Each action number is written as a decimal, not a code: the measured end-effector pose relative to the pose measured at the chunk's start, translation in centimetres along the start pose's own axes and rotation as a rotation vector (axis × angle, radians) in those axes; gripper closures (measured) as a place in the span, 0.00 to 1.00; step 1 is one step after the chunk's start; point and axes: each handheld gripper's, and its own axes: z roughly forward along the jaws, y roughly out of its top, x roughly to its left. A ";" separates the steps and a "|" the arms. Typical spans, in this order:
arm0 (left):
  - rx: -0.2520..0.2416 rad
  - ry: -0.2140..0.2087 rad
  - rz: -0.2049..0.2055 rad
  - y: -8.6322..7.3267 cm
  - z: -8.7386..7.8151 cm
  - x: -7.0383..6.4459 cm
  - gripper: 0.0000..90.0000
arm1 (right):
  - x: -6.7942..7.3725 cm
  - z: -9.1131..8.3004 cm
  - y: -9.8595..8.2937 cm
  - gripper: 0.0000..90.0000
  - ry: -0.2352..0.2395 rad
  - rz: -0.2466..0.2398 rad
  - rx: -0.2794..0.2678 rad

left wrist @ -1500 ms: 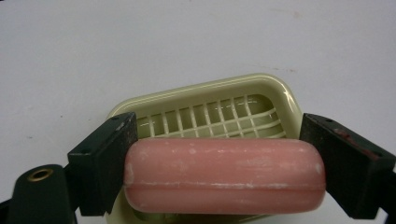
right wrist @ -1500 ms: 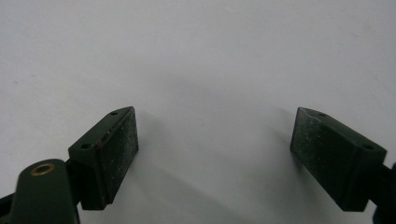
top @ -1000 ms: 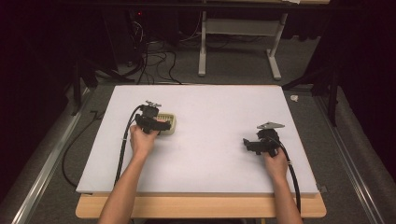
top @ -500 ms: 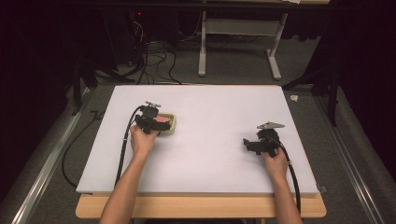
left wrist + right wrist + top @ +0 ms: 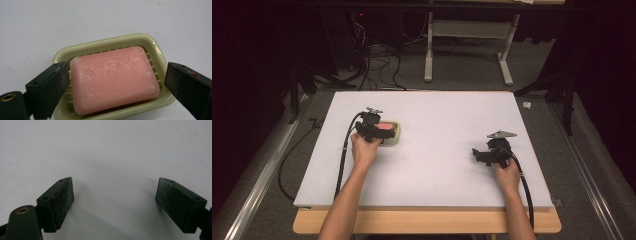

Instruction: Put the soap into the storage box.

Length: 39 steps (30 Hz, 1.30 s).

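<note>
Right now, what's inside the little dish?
A pink soap bar lies inside the dish, on its ribbed bottom. The soap covers most of those ribs.

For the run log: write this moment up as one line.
left gripper: open, fingers flanking pink soap | soap: lying in green soap dish | right gripper: open, over bare table
</note>
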 end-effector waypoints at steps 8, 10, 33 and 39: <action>-0.030 -0.015 0.011 0.1 -1.3 0.0 0.08 | 0.0 0.0 0.0 0.18 0.000 0.000 0.000; -0.052 -0.024 0.012 0.1 -2.0 0.1 0.09 | 0.0 0.0 0.0 0.18 0.001 -0.001 0.000; -0.123 -0.068 0.042 -0.4 -5.7 0.1 0.10 | 0.0 0.0 0.0 0.18 0.001 0.000 0.000; -0.138 -0.083 0.055 -0.6 -6.6 -0.3 0.10 | 0.0 0.0 0.0 0.18 0.000 0.000 0.000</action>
